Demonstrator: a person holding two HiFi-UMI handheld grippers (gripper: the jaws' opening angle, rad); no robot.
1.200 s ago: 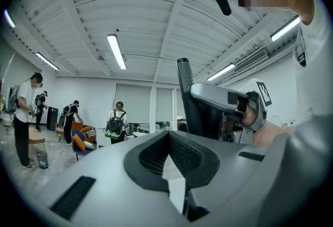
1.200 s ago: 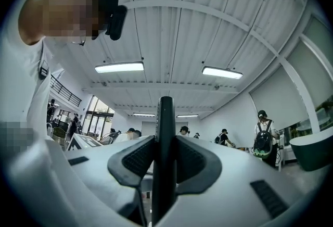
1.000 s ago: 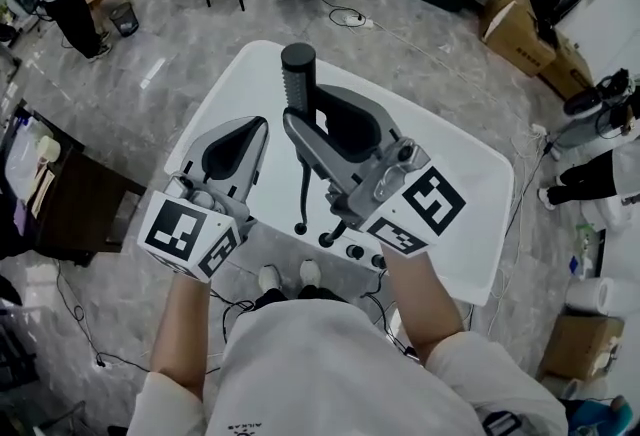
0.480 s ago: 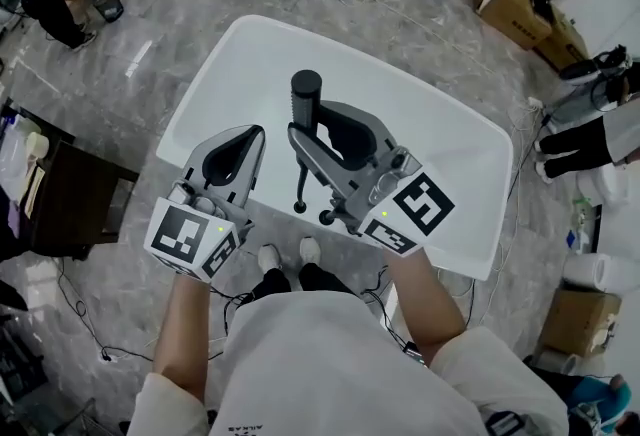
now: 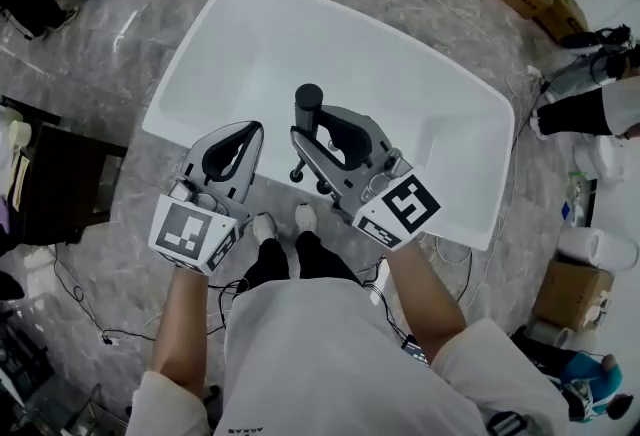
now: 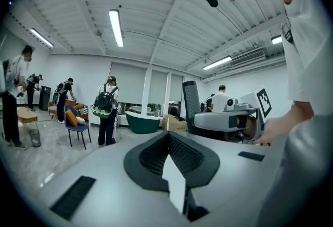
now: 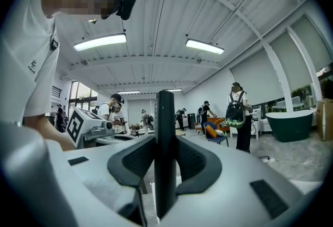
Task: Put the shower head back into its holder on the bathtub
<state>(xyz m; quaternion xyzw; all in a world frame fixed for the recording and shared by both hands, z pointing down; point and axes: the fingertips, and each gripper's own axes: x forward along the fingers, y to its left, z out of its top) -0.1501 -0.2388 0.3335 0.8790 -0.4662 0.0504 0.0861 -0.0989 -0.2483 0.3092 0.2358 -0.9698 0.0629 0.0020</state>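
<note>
Over the white bathtub (image 5: 300, 34), which only the head view caught, my right gripper (image 5: 314, 124) pointed about level and clamped the shower head (image 5: 308, 97) upright, close to the dark fittings (image 5: 322, 187) on the near rim. Its own view showed both pads tight on the dark handle. My left gripper (image 5: 250, 131), just beside, was closed on nothing, with bare basin open beyond both.

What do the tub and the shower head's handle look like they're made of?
Bathtub: white, smooth and glossy with a soft sheen and no seams, so probably acrylic or enamel. Shower head handle: dark, matte and finely textured, so likely plastic or rubber-coated, though coated metal can't be ruled out.
</note>
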